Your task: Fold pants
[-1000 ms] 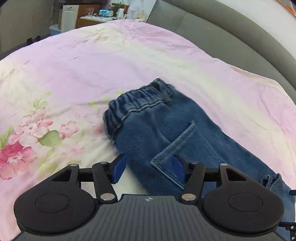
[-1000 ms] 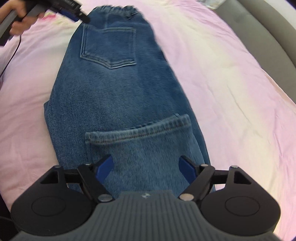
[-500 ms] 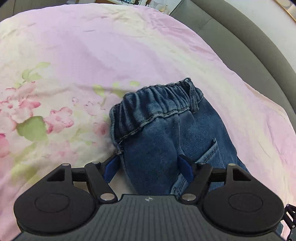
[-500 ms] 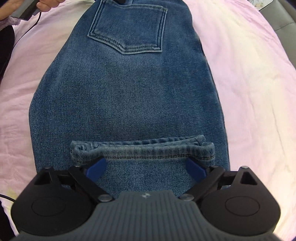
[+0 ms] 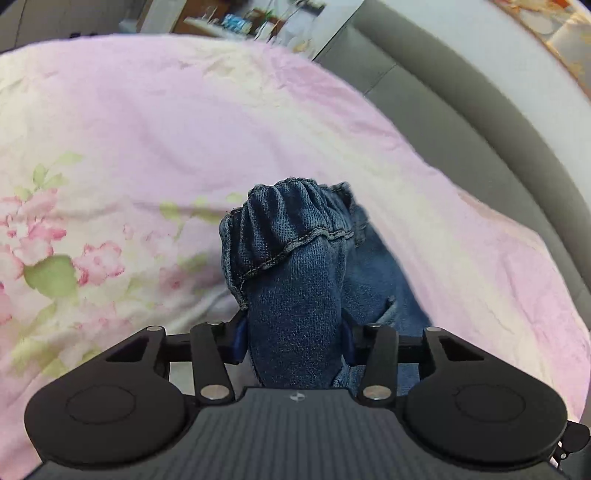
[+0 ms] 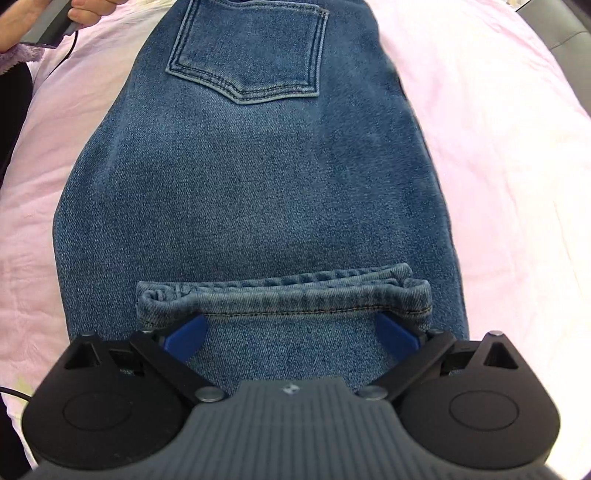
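Observation:
Blue denim pants (image 6: 255, 206) lie on a pink floral bedsheet (image 5: 184, 129), back pocket (image 6: 251, 55) up. In the left wrist view my left gripper (image 5: 293, 338) is shut on the bunched elastic waistband (image 5: 284, 225), lifted off the sheet. In the right wrist view my right gripper (image 6: 291, 332) is wide open, its blue pads (image 6: 184, 334) straddling the leg hem (image 6: 284, 295), which lies folded over onto the thigh part of the pants.
A grey padded headboard (image 5: 480, 122) curves along the right. Cluttered furniture (image 5: 236, 22) stands beyond the far edge of the bed. A person's hand with the other gripper's handle and cable (image 6: 62, 18) shows at the top left of the right wrist view.
My left gripper closed on the waistband and raised it, bunching the denim. My right gripper moved forward over the pants and opened wider around the hem.

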A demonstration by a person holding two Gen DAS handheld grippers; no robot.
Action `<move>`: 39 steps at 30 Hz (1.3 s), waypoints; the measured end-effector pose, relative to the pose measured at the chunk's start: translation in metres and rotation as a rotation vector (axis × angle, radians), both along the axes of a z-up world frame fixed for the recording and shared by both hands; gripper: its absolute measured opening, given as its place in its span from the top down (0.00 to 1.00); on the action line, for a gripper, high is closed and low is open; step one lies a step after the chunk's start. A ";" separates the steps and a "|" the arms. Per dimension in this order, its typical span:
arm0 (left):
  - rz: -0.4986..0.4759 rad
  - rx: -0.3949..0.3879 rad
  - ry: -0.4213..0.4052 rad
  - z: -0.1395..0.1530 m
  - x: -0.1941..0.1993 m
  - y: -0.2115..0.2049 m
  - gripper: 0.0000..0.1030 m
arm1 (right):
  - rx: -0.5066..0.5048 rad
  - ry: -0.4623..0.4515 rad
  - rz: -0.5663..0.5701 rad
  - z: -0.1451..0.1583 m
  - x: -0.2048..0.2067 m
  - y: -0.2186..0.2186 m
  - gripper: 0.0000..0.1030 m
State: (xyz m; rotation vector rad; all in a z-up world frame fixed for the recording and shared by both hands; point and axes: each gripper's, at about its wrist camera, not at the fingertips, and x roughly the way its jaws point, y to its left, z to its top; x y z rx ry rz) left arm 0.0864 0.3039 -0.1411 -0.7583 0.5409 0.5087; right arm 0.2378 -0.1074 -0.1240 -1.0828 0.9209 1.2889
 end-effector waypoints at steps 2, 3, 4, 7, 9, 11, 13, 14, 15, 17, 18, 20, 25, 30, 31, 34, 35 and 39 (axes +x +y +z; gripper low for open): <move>-0.023 0.028 -0.039 0.016 -0.002 -0.009 0.50 | 0.003 -0.030 -0.040 0.007 -0.005 -0.006 0.07; -0.037 0.044 -0.055 0.025 -0.002 -0.014 0.50 | -0.005 -0.044 -0.059 0.011 -0.007 -0.010 0.07; -0.053 0.065 -0.067 0.035 0.000 -0.021 0.51 | -0.015 -0.059 -0.076 0.015 -0.009 -0.015 0.07; -0.110 0.131 -0.083 0.065 0.007 -0.044 0.51 | -0.028 -0.111 -0.125 0.029 -0.017 -0.041 0.07; -0.162 0.183 -0.085 0.088 0.015 -0.064 0.51 | -0.024 -0.123 -0.182 0.039 -0.019 -0.064 0.07; -0.216 0.249 -0.079 0.110 0.027 -0.088 0.52 | -0.005 -0.117 -0.256 0.048 -0.020 -0.087 0.07; -0.274 0.320 -0.077 0.131 0.038 -0.117 0.52 | 0.009 -0.114 -0.330 0.055 -0.022 -0.111 0.07; -0.303 0.356 -0.078 0.140 0.043 -0.132 0.52 | 0.018 -0.113 -0.360 0.057 -0.025 -0.123 0.07; -0.335 0.389 -0.079 0.146 0.050 -0.149 0.52 | 0.027 -0.112 -0.385 0.059 -0.028 -0.135 0.07; -0.398 0.455 -0.083 0.156 0.063 -0.183 0.53 | 0.045 -0.109 -0.431 0.061 -0.032 -0.157 0.07; -0.430 0.488 -0.083 0.160 0.069 -0.200 0.54 | 0.054 -0.105 -0.458 0.063 -0.034 -0.167 0.08; -0.497 0.548 -0.077 0.162 0.081 -0.236 0.55 | 0.077 -0.093 -0.506 0.066 -0.039 -0.187 0.08; -0.696 0.695 -0.010 0.141 0.109 -0.331 0.56 | 0.155 -0.038 -0.616 0.071 -0.047 -0.235 0.09; -0.918 0.747 0.114 0.087 0.129 -0.411 0.59 | 0.206 0.016 -0.702 0.064 -0.049 -0.268 0.11; -0.959 0.758 0.145 0.075 0.130 -0.428 0.59 | 0.212 0.022 -0.714 0.062 -0.050 -0.274 0.11; -1.039 0.832 0.225 0.038 0.127 -0.465 0.59 | 0.212 0.036 -0.735 0.056 -0.054 -0.286 0.11; -1.057 0.853 0.245 0.029 0.127 -0.472 0.59 | 0.212 0.042 -0.739 0.054 -0.055 -0.289 0.11; -1.145 0.907 0.316 0.004 0.128 -0.490 0.53 | 0.214 0.068 -0.757 0.049 -0.058 -0.299 0.11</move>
